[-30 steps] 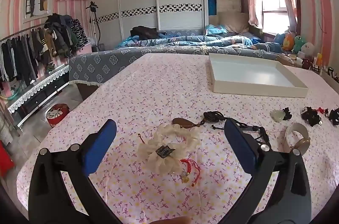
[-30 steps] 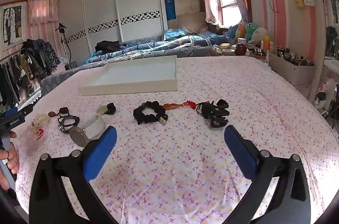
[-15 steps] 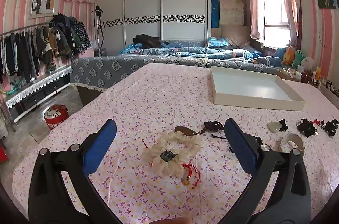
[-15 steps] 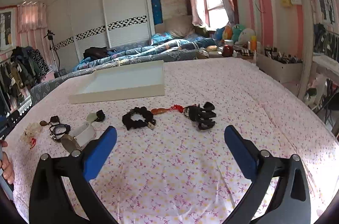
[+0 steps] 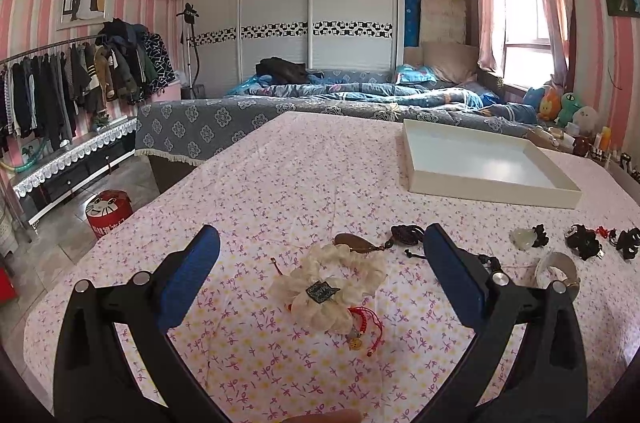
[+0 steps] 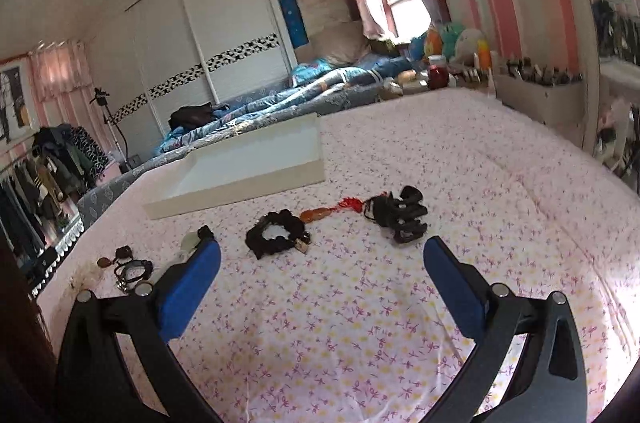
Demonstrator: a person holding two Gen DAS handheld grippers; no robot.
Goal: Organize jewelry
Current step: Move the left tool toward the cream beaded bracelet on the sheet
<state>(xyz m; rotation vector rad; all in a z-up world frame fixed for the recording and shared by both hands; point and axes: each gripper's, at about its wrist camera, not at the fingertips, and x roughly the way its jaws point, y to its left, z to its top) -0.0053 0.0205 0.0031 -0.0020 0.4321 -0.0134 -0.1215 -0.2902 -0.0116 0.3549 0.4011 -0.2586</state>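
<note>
Jewelry: I see it strewn in a loose row across the flowered bedspread (image 5: 304,183), none in the white tray (image 5: 480,179).
Cream scrunchie (image 5: 332,287): lies between my left gripper (image 5: 320,263) fingers, a red cord charm (image 5: 362,327) touching it.
Black scrunchie (image 6: 276,235): ahead of my right gripper (image 6: 320,263), black hair claw (image 6: 400,217) near it.
Left fingers: spread wide, empty.
Right fingers: spread wide, empty.

— What colour is the cloth (image 5: 280,183)?
— Pink, with small purple and yellow flowers. The tray (image 5: 488,183) is white.
— And the scrunchies?
— One cream (image 5: 332,287), one black (image 6: 276,235). The gripper pads (image 5: 188,279) are blue.
</note>
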